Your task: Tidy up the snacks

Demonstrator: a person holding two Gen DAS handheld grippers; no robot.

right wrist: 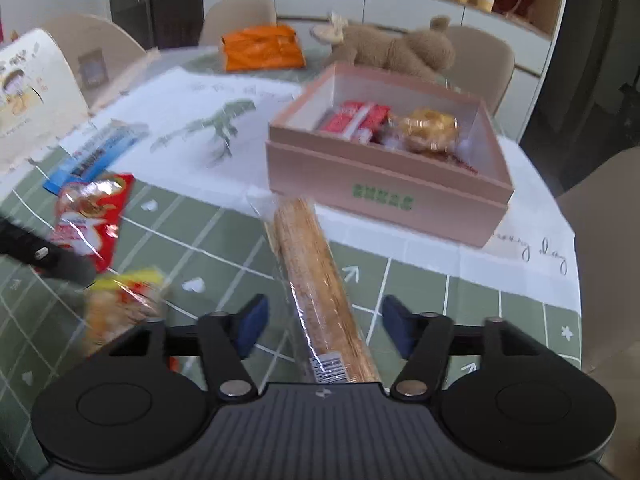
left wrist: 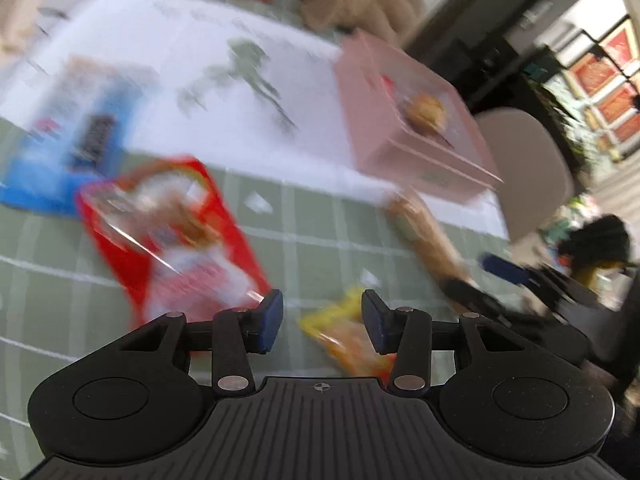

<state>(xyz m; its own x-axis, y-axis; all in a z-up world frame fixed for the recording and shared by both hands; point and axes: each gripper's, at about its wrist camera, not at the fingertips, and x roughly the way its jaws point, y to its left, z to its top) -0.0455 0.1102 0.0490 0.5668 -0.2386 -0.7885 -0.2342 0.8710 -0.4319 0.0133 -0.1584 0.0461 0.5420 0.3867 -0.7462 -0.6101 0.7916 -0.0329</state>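
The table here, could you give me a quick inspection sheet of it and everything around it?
Surface: green grid tablecloth, white dinosaur poster on it.
Job's things: pink box holding snacks; long wrapped biscuit pack, red bag, yellow bag, blue pack outside.
Clutter: orange bag, plush toy.
Grippers: left gripper open above yellow bag; right gripper open, astride biscuit pack.
Cables: nothing seen.
Surroundings: beige chairs, shelf of ornaments.
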